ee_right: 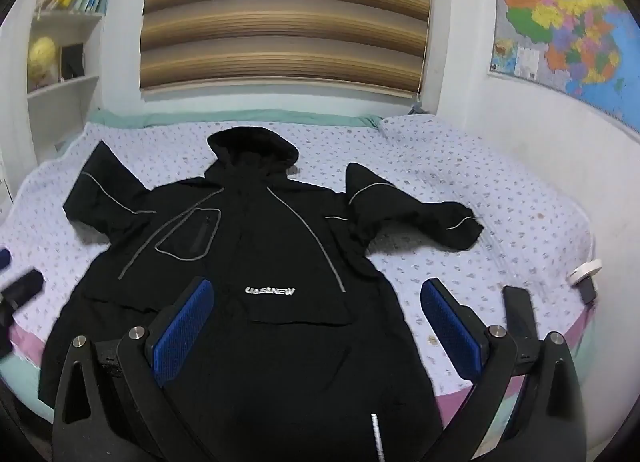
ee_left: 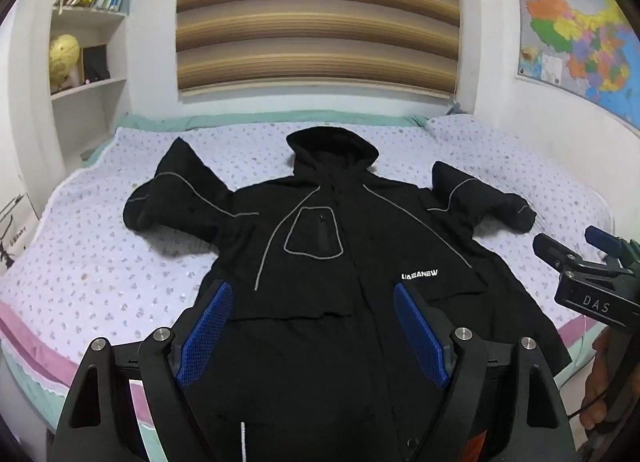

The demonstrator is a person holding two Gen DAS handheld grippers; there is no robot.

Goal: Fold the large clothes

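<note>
Left wrist view: we recorded the black hooded jacket (ee_left: 320, 230) lying face up and unfolded on the bed (ee_left: 100, 262), hood toward the striped blind (ee_left: 318, 18), both sleeves bent and spread outward. We found the left claw (ee_left: 312, 338) above the jacket's lower half, jaws spread wide, nothing between its blue pads (ee_left: 206, 336). We saw the right claw (ee_right: 320, 338) in the right wrist view over the jacket's hem, likewise wide apart and empty. We noted a wall map (ee_left: 580, 46) and bookshelf (ee_left: 90, 22) flanking the blind.
</note>
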